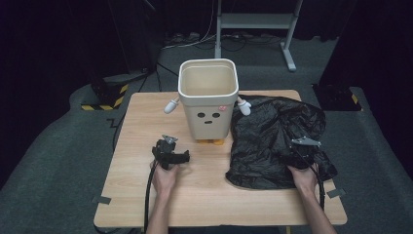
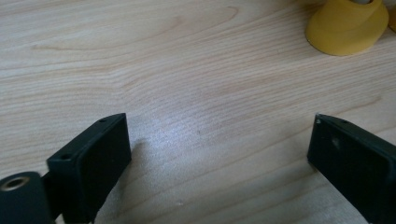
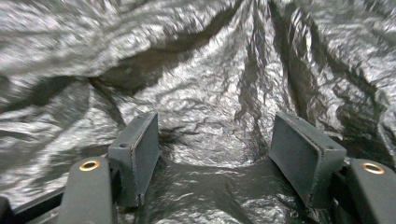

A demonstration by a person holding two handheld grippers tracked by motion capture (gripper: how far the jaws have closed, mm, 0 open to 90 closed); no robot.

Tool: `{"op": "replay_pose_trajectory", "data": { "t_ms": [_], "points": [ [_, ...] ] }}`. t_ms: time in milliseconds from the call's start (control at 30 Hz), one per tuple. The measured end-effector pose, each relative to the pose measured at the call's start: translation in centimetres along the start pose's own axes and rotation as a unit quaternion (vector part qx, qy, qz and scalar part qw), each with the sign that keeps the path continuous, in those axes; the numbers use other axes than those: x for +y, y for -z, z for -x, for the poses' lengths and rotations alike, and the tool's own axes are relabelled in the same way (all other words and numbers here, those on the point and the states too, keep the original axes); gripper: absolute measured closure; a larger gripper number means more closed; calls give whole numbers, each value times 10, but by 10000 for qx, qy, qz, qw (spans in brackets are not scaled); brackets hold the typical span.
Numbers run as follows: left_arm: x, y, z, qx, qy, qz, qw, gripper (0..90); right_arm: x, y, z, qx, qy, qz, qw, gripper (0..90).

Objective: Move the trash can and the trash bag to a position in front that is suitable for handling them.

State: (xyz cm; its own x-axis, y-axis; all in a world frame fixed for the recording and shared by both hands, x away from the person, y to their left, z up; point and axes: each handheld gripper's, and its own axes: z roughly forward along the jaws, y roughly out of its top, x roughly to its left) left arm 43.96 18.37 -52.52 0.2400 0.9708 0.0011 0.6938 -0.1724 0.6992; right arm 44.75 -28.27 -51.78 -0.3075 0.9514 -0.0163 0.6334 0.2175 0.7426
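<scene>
A cream bin (image 1: 208,95) with a drawn face, small white arms and yellow feet stands upright at the table's middle back. A crumpled black plastic bag (image 1: 275,141) lies spread on the table to its right. My left gripper (image 1: 170,152) hovers over bare wood in front of the bin, jaws wide apart with nothing between them (image 2: 219,158); one yellow foot (image 2: 346,24) lies ahead of it. My right gripper (image 1: 298,155) rests on the bag's near part. Its jaws stand open with the wrinkled bag (image 3: 205,93) lying between and under them, not pinched (image 3: 212,154).
The wooden table (image 1: 136,195) has free room at the left and front. Tape tabs mark its front corners (image 1: 101,199). Grey carpet surrounds it, with a metal stand (image 1: 255,22) and cables behind the bin.
</scene>
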Motion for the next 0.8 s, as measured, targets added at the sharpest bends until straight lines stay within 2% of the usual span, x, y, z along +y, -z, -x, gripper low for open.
{"op": "replay_pose_trajectory", "data": {
  "t_ms": [133, 167, 300, 333, 467, 567, 633, 667, 800],
  "points": [
    [1, 4, 0, -35, -4, -68, 10000, 150, 3, 10, -2, 128, -5, 178, 9998, 315],
    [1, 5, 0, -41, -30, -83, 10000, 151, 4, 12, -2, 140, 52, 245, 9996, 311],
    [0, 7, -2, -99, -66, -142, 9998, 161, 8, 18, -1, 344, -48, 275, 9990, 285],
    [0, 8, -3, -110, -68, -150, 9998, 162, 10, 20, -2, 410, -8, 319, 9986, 284],
    [1, 12, -6, -135, 33, -60, 9999, 150, 20, 26, -7, 676, 43, 445, 9967, 272],
    [3, 17, -9, -359, 138, 49, 9992, 152, 27, 27, -10, 914, 11, 499, 9946, 266],
    [7, 18, -13, -710, 215, 15, 9972, 147, 32, 28, -13, 984, 73, 512, 9938, 269],
    [8, 20, -14, -803, 226, 16, 9965, 146, 35, 28, -16, 1000, 112, 490, 9937, 270],
    [17, 30, -19, -983, 211, 190, 9948, 150, 46, 31, -24, 1113, 264, 528, 9920, 303]
  ]
}}
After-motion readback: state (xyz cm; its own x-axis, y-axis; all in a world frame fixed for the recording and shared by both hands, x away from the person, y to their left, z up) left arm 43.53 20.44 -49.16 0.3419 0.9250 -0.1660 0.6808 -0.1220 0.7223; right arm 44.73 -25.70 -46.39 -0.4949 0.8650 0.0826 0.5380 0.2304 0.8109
